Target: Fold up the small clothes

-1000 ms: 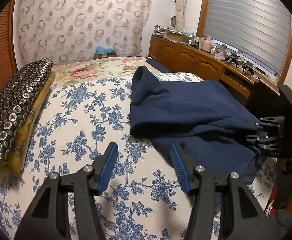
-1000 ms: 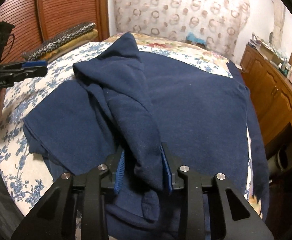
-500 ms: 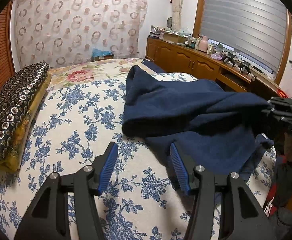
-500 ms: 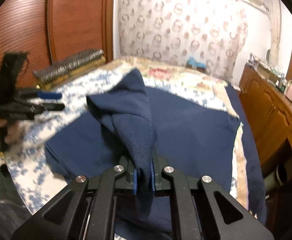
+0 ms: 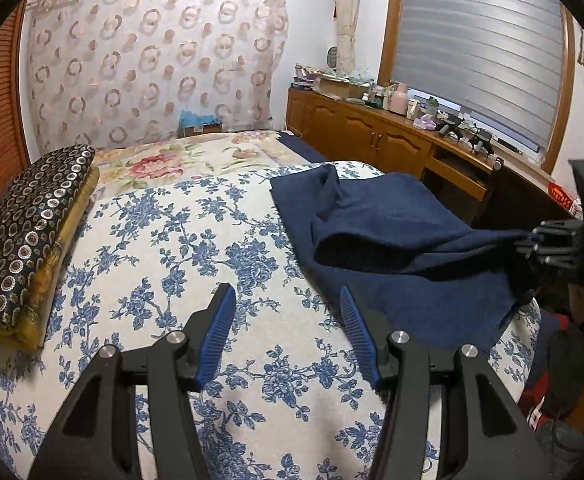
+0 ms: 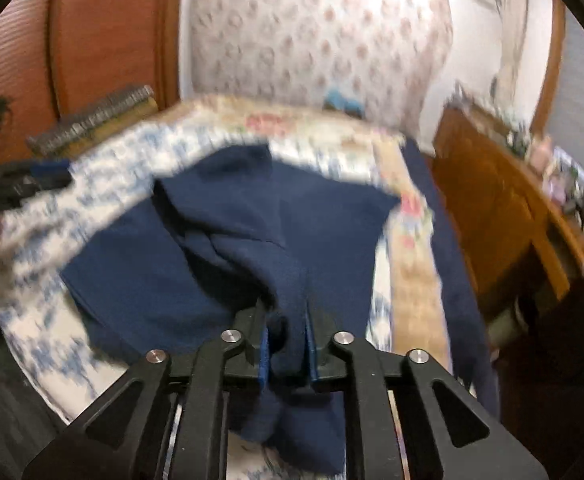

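1. The right claw [image 6: 286, 344] is clamped on a bunched fold of the navy garment [image 6: 228, 240]; the cloth is pinched between the blue pads [image 6: 263, 356], and a tail of it hangs below them.
2. Compared with the frame half a second earlier, the right wrist view is now heavily blurred, and the raised peak of cloth is seen lower and drawn out toward the claw.
3. In the left wrist view the right claw [image 5: 531, 242] is seen at the right edge of the bed [image 5: 172, 260], with the garment [image 5: 391, 240] stretched from it in a long, low fold.
4. The garment is now seen further right on the bed than before; more of the blue floral cover is exposed to its left.
5. The garment's far corner, which stood up as a point one second ago, is now nearly flat near the far right part of the bed.
6. The left claw [image 5: 288, 332] is held apart with nothing between its pads [image 5: 216, 332], above the floral cover, just beside the garment's near edge, as in both earlier frames.
7. A patterned cushion [image 5: 24, 236] lies along the bed's left edge.
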The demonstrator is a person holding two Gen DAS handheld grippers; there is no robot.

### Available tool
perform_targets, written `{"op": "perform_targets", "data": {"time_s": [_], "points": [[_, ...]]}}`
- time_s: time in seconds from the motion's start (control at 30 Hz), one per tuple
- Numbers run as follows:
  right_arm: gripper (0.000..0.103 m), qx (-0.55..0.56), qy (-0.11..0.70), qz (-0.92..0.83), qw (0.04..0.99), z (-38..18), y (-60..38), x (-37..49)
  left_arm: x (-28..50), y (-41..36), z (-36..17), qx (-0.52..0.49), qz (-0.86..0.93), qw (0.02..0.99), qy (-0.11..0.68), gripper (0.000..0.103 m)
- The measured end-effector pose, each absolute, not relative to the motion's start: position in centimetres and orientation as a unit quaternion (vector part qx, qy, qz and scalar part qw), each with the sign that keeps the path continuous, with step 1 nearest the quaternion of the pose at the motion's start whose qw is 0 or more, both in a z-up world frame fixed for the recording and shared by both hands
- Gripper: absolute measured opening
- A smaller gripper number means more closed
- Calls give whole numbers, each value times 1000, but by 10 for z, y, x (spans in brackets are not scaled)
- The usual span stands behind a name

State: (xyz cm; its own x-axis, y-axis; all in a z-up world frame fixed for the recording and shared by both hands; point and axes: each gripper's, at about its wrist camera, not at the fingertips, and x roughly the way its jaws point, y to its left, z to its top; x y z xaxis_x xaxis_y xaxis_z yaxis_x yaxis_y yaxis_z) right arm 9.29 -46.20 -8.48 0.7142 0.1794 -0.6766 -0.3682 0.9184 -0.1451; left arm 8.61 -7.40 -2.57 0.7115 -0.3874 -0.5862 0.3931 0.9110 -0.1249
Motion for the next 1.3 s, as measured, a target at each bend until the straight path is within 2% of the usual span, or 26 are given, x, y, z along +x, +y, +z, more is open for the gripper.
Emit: {"op": "perform_targets", "data": {"time_s": [0.03,0.07,0.1,0.13,0.23,0.57,0.77,1.3], "points": [[17,-137,353,146,914,-90,-464,93,85,-75,-25,5,-211,925,315,54],[23,-136,359,147,912,-95,-466,94,85,-75,-25,6,-212,925,315,54],[34,-133,360,148,912,-97,-468,92,85,-75,-25,6,-212,925,314,54],[39,-131,358,148,913,-97,-469,90,85,-75,-24,7,-211,926,313,54],[45,-125,347,152,917,-91,-470,86,84,-76,-24,8,-210,927,312,54],[47,-140,313,171,924,-66,-445,91,82,-73,-23,7,-207,929,308,54],[47,-154,305,242,908,-67,-408,111,83,-71,-24,5,-205,928,310,54],[47,-191,380,311,850,-108,-317,195,81,-70,-27,6,-203,927,315,54]]}}
